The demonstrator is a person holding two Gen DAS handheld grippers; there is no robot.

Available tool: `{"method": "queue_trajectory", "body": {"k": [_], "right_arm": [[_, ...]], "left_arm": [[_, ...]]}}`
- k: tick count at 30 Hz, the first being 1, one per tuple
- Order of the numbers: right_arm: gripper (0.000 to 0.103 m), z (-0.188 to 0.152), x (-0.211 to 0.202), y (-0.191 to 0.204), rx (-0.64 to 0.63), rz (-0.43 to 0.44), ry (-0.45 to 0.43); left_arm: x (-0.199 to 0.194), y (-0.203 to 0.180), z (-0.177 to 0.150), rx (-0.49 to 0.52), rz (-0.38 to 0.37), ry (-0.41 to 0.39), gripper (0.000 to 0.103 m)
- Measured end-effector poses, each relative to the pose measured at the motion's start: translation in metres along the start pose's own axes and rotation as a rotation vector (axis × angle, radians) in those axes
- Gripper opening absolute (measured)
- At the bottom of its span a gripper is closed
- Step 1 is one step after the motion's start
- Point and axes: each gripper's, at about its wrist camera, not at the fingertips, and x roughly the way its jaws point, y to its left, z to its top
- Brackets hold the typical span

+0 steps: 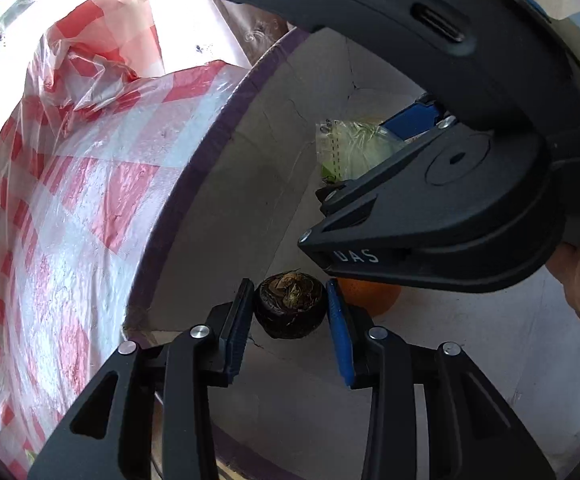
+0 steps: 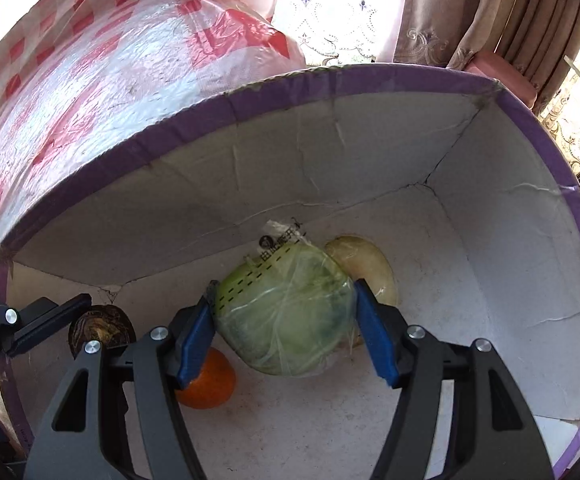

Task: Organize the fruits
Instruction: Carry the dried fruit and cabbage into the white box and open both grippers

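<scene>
Both grippers reach into a white cardboard box with a purple rim (image 2: 370, 76). My left gripper (image 1: 290, 312) is shut on a dark brown round fruit (image 1: 290, 306), which also shows in the right wrist view (image 2: 101, 330), low at the box's near left corner. My right gripper (image 2: 285, 320) is shut on a green fruit wrapped in clear plastic (image 2: 285, 312), also visible in the left wrist view (image 1: 350, 152). An orange (image 2: 209, 380) lies on the box floor under the right gripper and shows in the left wrist view (image 1: 370, 296). A pale yellow fruit (image 2: 370, 264) lies behind the wrapped one.
A red-and-white checked plastic bag (image 1: 69, 200) bulges against the box's left outer wall, also seen in the right wrist view (image 2: 109, 60). Curtains (image 2: 490, 12) and a bright window lie beyond the box. The right gripper's body (image 1: 450, 208) fills the left wrist view's upper right.
</scene>
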Motion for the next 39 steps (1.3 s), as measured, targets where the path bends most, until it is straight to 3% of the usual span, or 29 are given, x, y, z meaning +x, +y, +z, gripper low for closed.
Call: {"method": "queue_trajectory", "body": {"k": [11,15,20,24,31,36,39], "right_arm": [[0.068,-0.001,0.002,0.001,0.002,0.001,0.003],[0.076,0.001,-0.002,0.000,0.000,0.001,-0.009],[0.081,0.004,-0.015,-0.001,0.004,0.006,-0.046],[0.085,0.006,-0.038,-0.007,0.035,0.003,-0.113],[0.099,0.002,-0.098,-0.024,0.112,-0.016,-0.300],[0.101,-0.006,-0.134,-0.022,0.108,-0.086,-0.412],[0.101,-0.010,-0.151,-0.009,0.095,-0.172,-0.478]], "left_arm": [[-0.001,-0.001,-0.001,0.000,-0.004,-0.017,0.044],[-0.006,0.003,-0.004,-0.013,-0.013,-0.036,0.066],[-0.017,0.012,-0.007,-0.051,-0.011,-0.080,0.079],[-0.029,0.018,-0.010,-0.083,0.006,-0.123,0.088],[-0.061,0.031,-0.019,-0.152,0.051,-0.229,0.088],[-0.095,0.049,-0.034,-0.254,0.089,-0.384,0.088],[-0.110,0.063,-0.048,-0.286,0.098,-0.426,0.088]]}}
